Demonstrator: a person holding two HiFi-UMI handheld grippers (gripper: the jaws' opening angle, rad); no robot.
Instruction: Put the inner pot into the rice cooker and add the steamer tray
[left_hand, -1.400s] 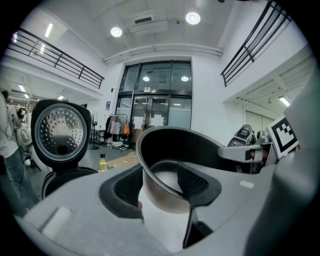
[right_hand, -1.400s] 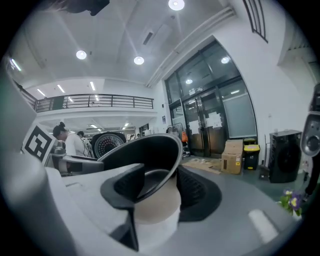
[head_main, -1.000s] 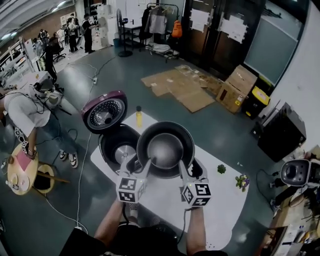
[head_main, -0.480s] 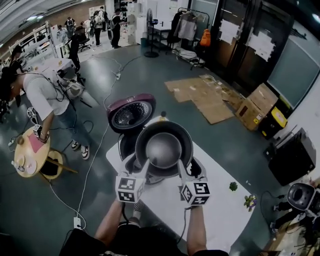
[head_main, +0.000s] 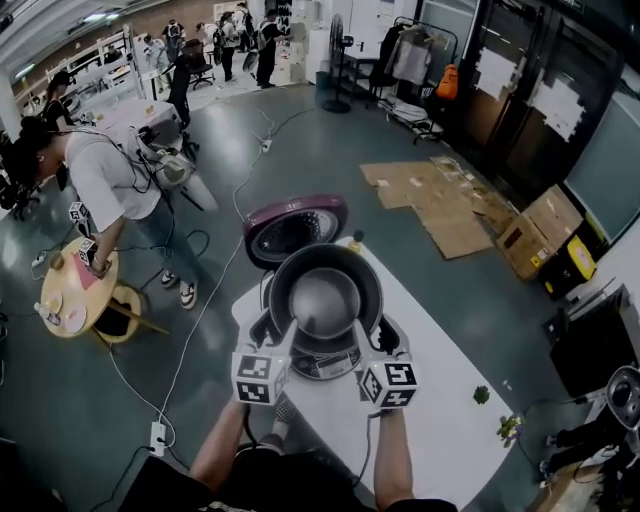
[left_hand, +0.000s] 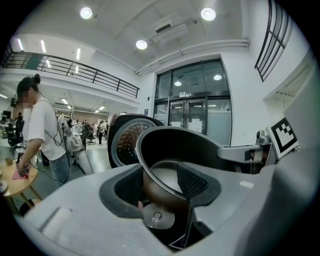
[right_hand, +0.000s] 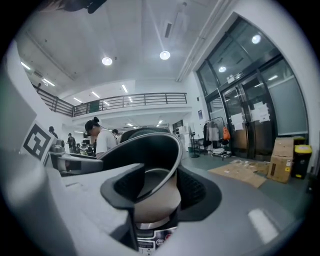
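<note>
Pot (head_main: 325, 298) moved over cooker (head_main: 328, 366) | rim in left claw (head_main: 281, 333), right claw (head_main: 366, 335)

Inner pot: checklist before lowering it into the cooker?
1. Left gripper fingers clamped on inner pot rim: ok.
2. Right gripper fingers clamped on rim: ok.
3. Rice cooker lid open: ok.
4. Heating plate bare where visible: ok.
5. Pot centred over cavity: cannot tell.
</note>
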